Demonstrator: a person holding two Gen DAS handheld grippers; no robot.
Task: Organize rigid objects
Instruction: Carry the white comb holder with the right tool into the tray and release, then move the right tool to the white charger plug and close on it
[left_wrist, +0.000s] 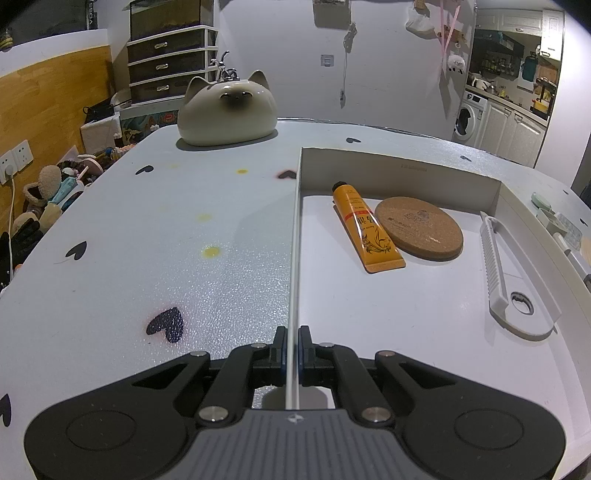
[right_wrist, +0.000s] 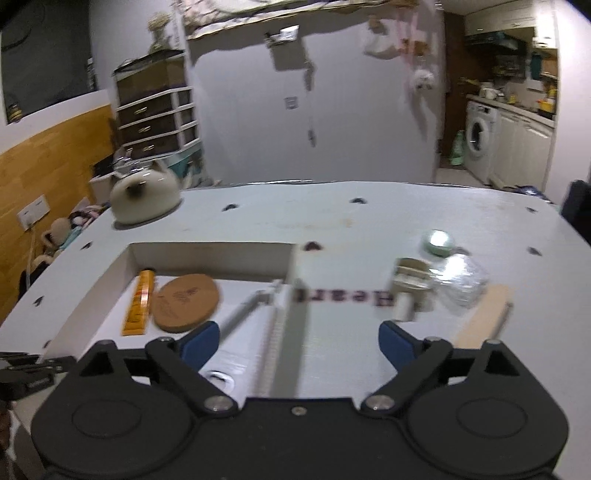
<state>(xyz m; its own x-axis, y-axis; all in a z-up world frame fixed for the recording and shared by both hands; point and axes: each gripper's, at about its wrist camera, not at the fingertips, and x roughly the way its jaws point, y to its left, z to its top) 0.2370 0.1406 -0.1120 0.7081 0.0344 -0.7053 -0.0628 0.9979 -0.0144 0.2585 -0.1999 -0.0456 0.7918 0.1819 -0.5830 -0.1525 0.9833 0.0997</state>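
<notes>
A white shallow box (left_wrist: 406, 170) sits on the table; it holds an orange tube (left_wrist: 364, 225), a round cork coaster (left_wrist: 419, 229) and a white plastic tool (left_wrist: 496, 273). My left gripper (left_wrist: 291, 345) is shut on the box's thin left wall (left_wrist: 295, 240). In the right wrist view the same box (right_wrist: 207, 254), tube (right_wrist: 139, 302), coaster (right_wrist: 184, 304) and white tool (right_wrist: 247, 310) show. My right gripper (right_wrist: 299, 341) is open and empty above the box's right edge. Loose items lie right of the box: a small beige holder (right_wrist: 410, 280), a clear plastic piece (right_wrist: 461, 284), a green round tin (right_wrist: 437, 242) and a wooden stick (right_wrist: 482, 317).
A ceramic cat figure (left_wrist: 227, 109) stands at the table's far left, also in the right wrist view (right_wrist: 146, 197). The tabletop (left_wrist: 166, 229) has black hearts and yellow spots. A drawer unit (left_wrist: 168, 62) and clutter stand beyond the left edge.
</notes>
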